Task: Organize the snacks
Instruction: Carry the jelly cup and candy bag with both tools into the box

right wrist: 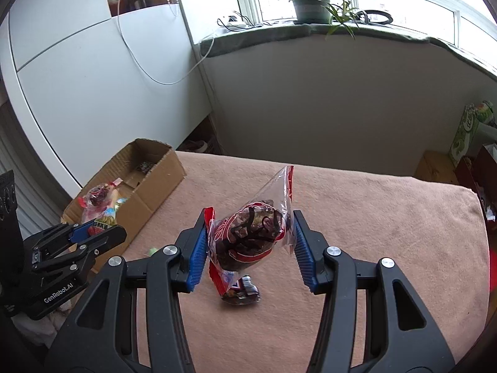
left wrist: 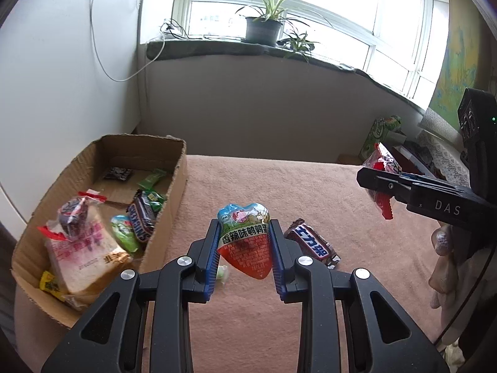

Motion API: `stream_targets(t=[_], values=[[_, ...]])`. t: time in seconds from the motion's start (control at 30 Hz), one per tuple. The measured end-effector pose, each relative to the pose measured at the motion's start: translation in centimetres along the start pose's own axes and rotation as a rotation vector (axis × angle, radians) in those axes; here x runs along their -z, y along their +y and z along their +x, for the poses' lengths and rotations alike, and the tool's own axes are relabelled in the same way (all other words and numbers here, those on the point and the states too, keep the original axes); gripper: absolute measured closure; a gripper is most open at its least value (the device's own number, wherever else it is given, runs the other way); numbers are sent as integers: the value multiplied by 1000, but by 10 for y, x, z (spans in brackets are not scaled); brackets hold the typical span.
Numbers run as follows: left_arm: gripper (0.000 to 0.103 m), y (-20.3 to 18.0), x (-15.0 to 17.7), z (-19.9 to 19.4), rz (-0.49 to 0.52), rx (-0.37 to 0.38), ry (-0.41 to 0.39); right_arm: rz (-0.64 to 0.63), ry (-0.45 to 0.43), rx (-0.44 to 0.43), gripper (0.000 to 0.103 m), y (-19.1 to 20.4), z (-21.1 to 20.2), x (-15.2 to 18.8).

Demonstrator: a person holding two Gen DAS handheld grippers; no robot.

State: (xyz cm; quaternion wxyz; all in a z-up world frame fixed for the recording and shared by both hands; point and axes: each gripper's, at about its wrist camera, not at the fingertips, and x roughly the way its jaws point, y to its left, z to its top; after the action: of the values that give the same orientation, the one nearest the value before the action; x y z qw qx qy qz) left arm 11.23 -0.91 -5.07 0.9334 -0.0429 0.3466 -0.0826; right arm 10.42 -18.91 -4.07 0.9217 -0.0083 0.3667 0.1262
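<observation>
- Left hand-held gripper (left wrist: 243,248) clamps a quail-egg pouch (left wrist: 243,242), lifted above the bed (left wrist: 341,192).
- Right hand-held gripper (right wrist: 248,245) pinches a clear-wrapped dark pastry (right wrist: 251,239).
- Cardboard box (left wrist: 177,186) sits at the bed's left edge, nearer the left gripper.

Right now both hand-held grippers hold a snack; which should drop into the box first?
Probably the left hand-held gripper: it holds the quail egg pouch beside the cardboard box. The right hand-held gripper, holding the clear-wrapped dark snack, sits farther across the blanket.
</observation>
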Motion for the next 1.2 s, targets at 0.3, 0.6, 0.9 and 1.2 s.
stream_targets(t=[0.3, 0.6, 0.9, 1.2], values=[[75, 43, -14, -26, -30, -56, -62, -68, -28, -56, 51, 57, 11, -27], [75, 84, -27, -28, -48, -104, -86, -122, -18, -117, 51, 102, 39, -54], [75, 107, -36, -17, -67, -123, -81, -140, 18, -148, 51, 131, 79, -68], [75, 121, -37, -6, -75, -133, -69, -170, 46, -161, 51, 155, 106, -72]])
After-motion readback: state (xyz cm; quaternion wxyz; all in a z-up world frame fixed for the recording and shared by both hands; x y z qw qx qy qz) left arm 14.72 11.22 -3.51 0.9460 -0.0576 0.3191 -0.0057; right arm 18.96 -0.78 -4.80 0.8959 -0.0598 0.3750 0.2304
